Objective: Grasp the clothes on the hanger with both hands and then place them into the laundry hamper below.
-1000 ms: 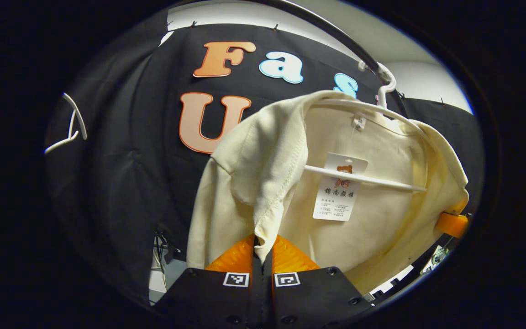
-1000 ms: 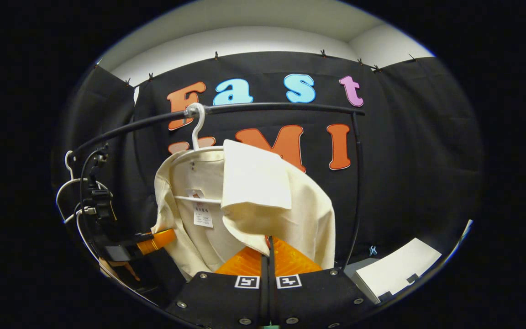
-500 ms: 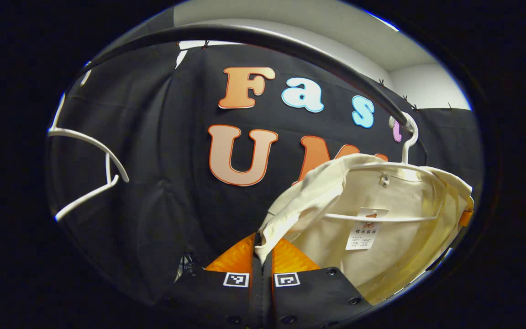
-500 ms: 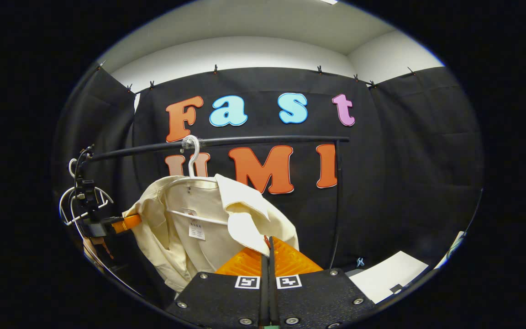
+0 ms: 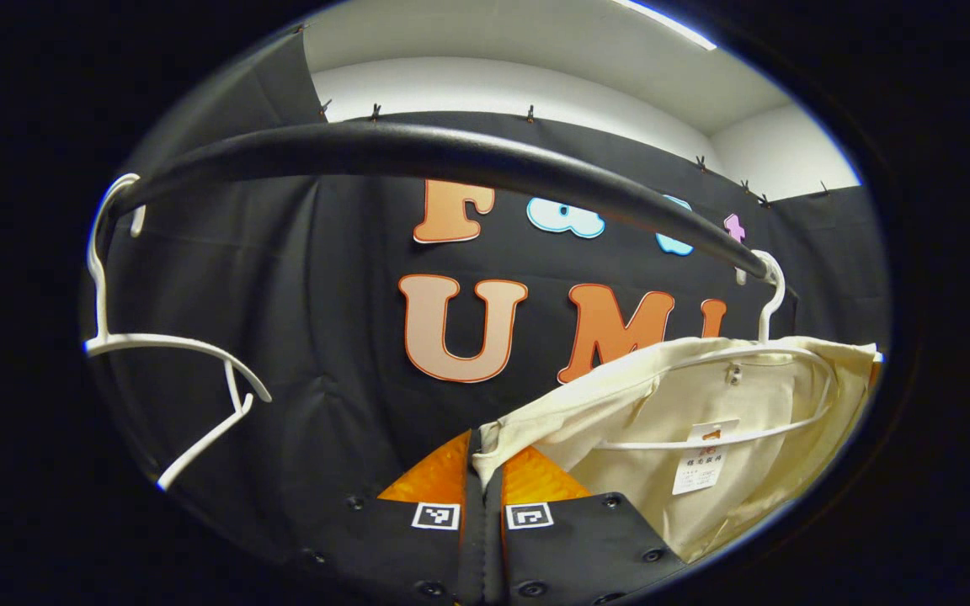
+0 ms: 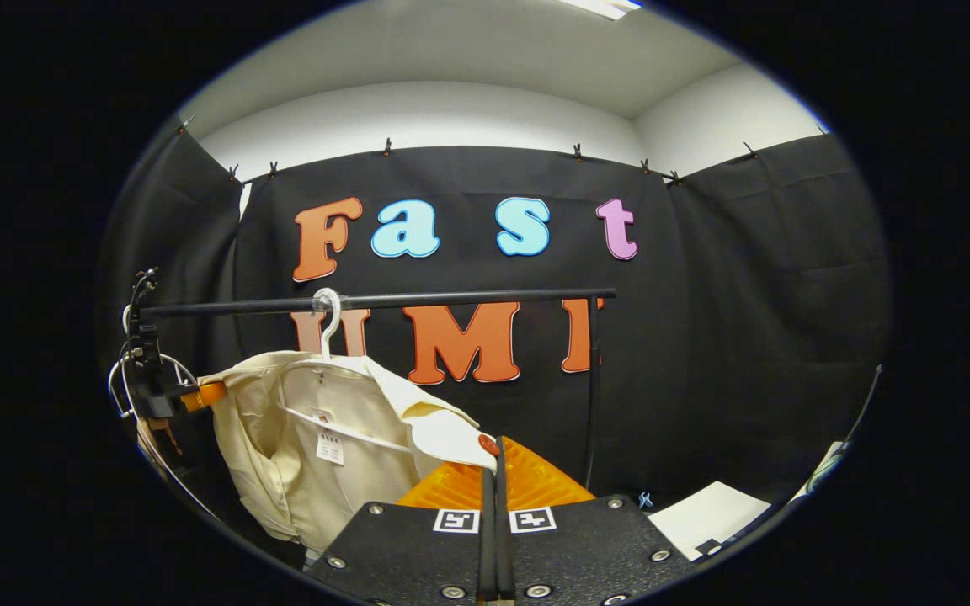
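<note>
1. Cream shirt [image 5: 704,421] on its white hanger [image 5: 775,295], caught at two corners: in the left gripper view, the left gripper [image 5: 483,459] has its two fingers pressed together on a folded edge of the cloth at the bottom of the frame, and the fabric stretches away from them toward the right.

2. In the right gripper view, the right gripper [image 6: 493,471] likewise has its fingers closed on a flap of the shirt [image 6: 325,438], with a small red button [image 6: 486,443] sitting just above the fingertips.

3. Beyond the fingers, the shirt hangs open at the front, its inside facing the cameras; a white paper tag [image 5: 698,465] dangles from the hanger's crossbar, seen also in the right gripper view [image 6: 330,446].

4. The hanger's hook [image 6: 329,305] is looped over a black rail [image 6: 384,300], which runs level across the right gripper view and drops into a thin upright post [image 6: 591,396] at its right end.

5. At the far left of the right gripper view, the left gripper [image 6: 199,396] appears small, touching the shirt's outer edge beside a dark device body [image 6: 146,379].

6. An empty white hanger [image 5: 157,353] hangs from the same rail [image 5: 451,160], well apart from the shirt, in the left gripper view.

7. A white box-like object [image 6: 708,523] lies low at the right; whether it is a container cannot be told.

8. Behind everything hangs the black cloth wall [image 6: 746,320], pinned under a pale ceiling [image 6: 468,50].
</note>
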Demonstrator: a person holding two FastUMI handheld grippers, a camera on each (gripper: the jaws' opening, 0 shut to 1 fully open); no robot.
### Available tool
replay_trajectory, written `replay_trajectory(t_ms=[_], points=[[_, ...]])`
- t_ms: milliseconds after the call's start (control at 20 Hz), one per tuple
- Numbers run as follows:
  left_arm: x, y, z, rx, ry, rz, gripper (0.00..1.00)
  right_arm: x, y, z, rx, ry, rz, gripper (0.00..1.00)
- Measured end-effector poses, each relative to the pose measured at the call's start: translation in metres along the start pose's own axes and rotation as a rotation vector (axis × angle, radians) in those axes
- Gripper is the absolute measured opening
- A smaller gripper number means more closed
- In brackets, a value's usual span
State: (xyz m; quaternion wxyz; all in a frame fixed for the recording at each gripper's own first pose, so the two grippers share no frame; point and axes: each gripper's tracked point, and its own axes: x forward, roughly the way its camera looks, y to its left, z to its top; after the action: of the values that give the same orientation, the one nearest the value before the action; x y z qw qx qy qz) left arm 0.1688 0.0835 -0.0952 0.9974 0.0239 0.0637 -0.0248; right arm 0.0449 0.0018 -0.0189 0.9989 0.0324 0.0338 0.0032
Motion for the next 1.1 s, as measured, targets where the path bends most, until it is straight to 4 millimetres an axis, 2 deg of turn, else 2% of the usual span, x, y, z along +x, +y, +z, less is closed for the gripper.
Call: replay_trajectory(t_ms=[50,100,600,800,1100], points=[[0.0,0.0,0.001,0.001,-0.002,0.001,0.06,0.0,-0.004,0.0,0.003,0.001,-0.002,0.06],[0.002,0.001,0.003,0.006,-0.006,0.002,0.06,0.003,-0.006,0.001,0.004,0.003,-0.007,0.0],[0.023,-0.002,0.005,0.062,0.01,-0.017,0.06,0.021,-0.033,0.009,-0.014,0.001,0.017,0.0],[0.033,0.001,0.001,0.08,0.021,-0.02,0.06,0.042,-0.046,0.009,-0.016,0.009,0.037,0.0],[0.054,0.0,0.003,0.097,0.025,-0.005,0.06,0.091,-0.062,-0.001,-0.029,0.026,0.024,0.0]])
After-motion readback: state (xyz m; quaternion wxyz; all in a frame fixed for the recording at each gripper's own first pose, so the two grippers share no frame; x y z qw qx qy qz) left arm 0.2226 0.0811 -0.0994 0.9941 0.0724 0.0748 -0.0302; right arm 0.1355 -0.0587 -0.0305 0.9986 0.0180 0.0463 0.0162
